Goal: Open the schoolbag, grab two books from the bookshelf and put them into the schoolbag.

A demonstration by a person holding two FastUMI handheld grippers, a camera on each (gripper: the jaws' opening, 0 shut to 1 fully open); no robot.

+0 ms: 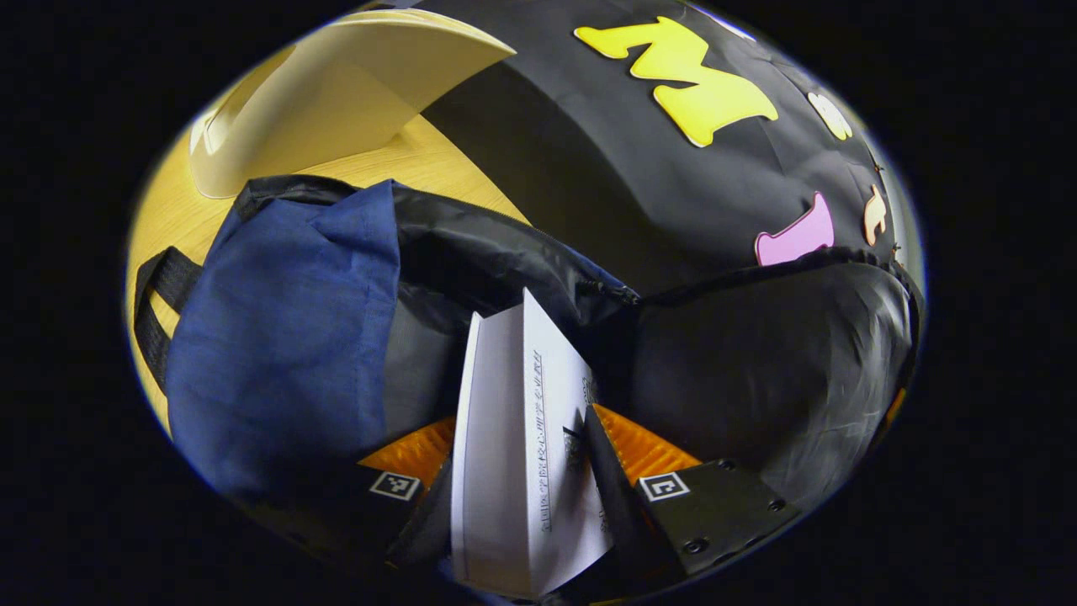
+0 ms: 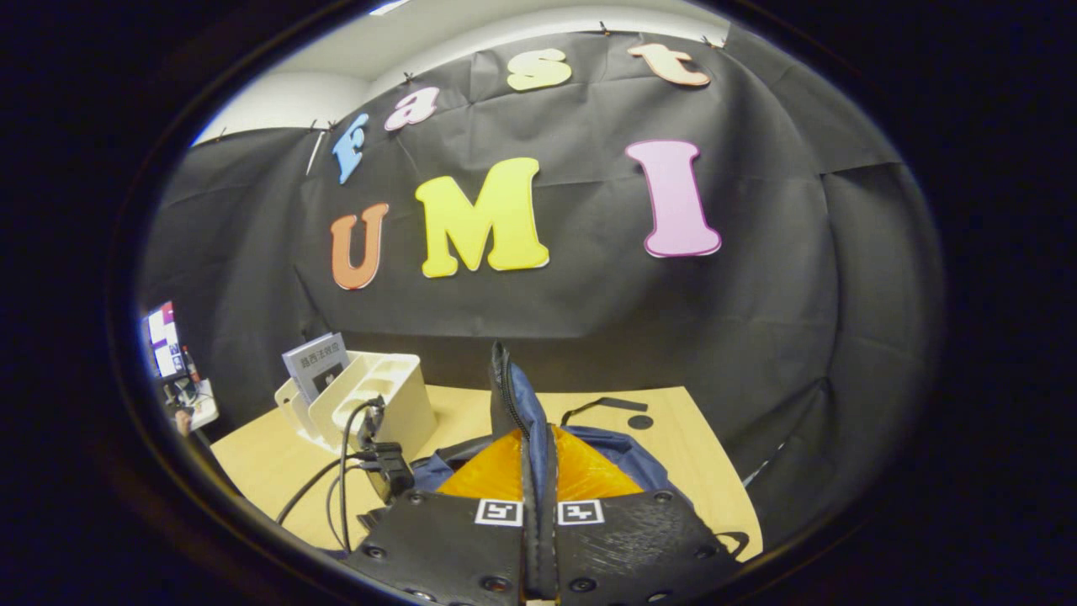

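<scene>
A white book (image 1: 526,446) is held on edge between the fingers of the left gripper (image 1: 538,484), its long axis running away from the camera and its far corner pointed into the open mouth of the blue schoolbag (image 1: 286,337). The right gripper (image 2: 538,505) is closed upon the zippered edge of the schoolbag (image 2: 509,396), which is held upright. A second book (image 2: 318,364) is stood, tilted, in the white bookshelf (image 2: 383,396) on the wooden table (image 2: 673,454).
</scene>
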